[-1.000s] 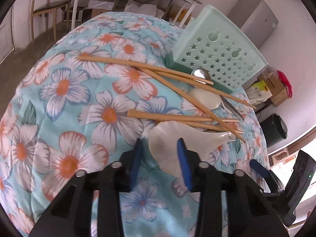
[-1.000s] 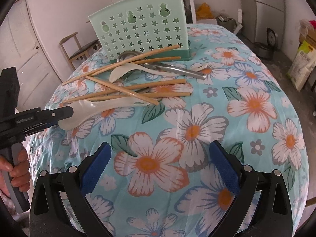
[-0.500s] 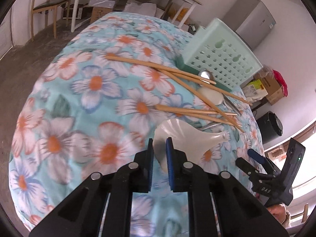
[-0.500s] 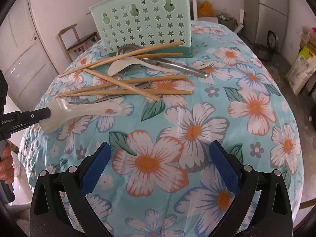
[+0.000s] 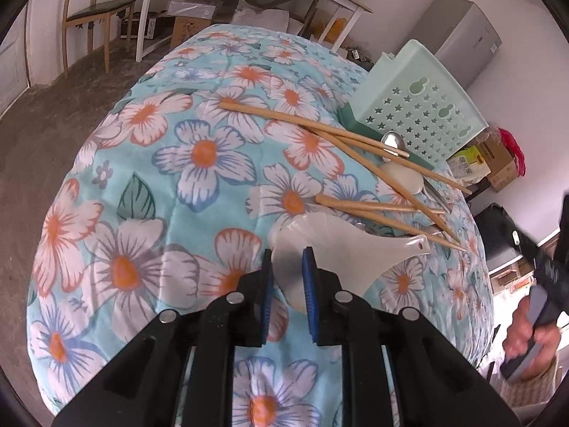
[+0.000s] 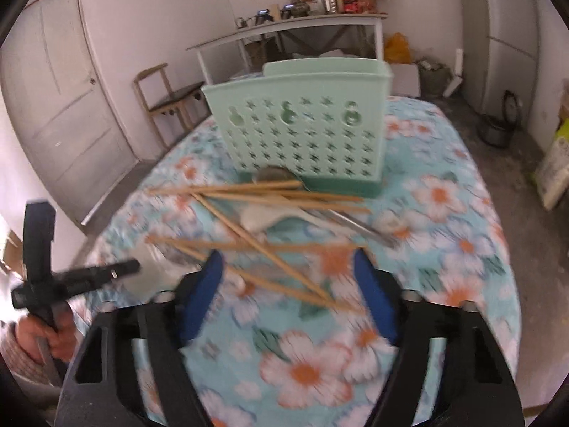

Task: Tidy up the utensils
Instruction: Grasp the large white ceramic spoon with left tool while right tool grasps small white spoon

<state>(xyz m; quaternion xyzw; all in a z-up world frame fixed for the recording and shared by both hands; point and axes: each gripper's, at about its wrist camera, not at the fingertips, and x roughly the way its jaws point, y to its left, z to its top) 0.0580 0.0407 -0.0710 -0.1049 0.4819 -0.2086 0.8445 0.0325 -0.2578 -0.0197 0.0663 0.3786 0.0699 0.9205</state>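
- The left gripper (image 5: 287, 267) has its blue fingers (image 5: 308, 270) closed on the bowl of a white plastic rice paddle (image 5: 330, 245); the handle of the paddle points toward 3 o'clock in the left wrist view, and its end with a small hole lies close to the tips of the lowest chopsticks.
- I cannot tell if the paddle touches the cloth or is a little above it.
- The right gripper (image 6: 290, 295) has its fingers (image 6: 375, 299) spread wide and grips nothing; it hangs over the floral tablecloth (image 6: 444, 235), and the near ends of some chopsticks appear between its fingers.
- This right wrist view is blurred.
- At 12 to 1 o'clock from the left fingers, several wooden chopsticks (image 5: 359, 138) lie crossed in a loose heap on the counter (image 5: 199, 149).
- Under the far chopsticks lies a white ceramic spoon (image 5: 402, 178), and just beyond it the bowl of a metal spoon (image 5: 393, 142); the chopsticks cross over both.
- At 1 o'clock, behind the heap, a mint-green utensil holder (image 5: 423, 106) with star-shaped holes stands upright on a darker green base; the metal spoon is just beside this base.
- In the right wrist view the left gripper and the hand (image 6: 53, 334) that carries it are at 9 o'clock.
- A wooden chair (image 5: 96, 10) stands on the floor at 11 o'clock, well apart from the counter.
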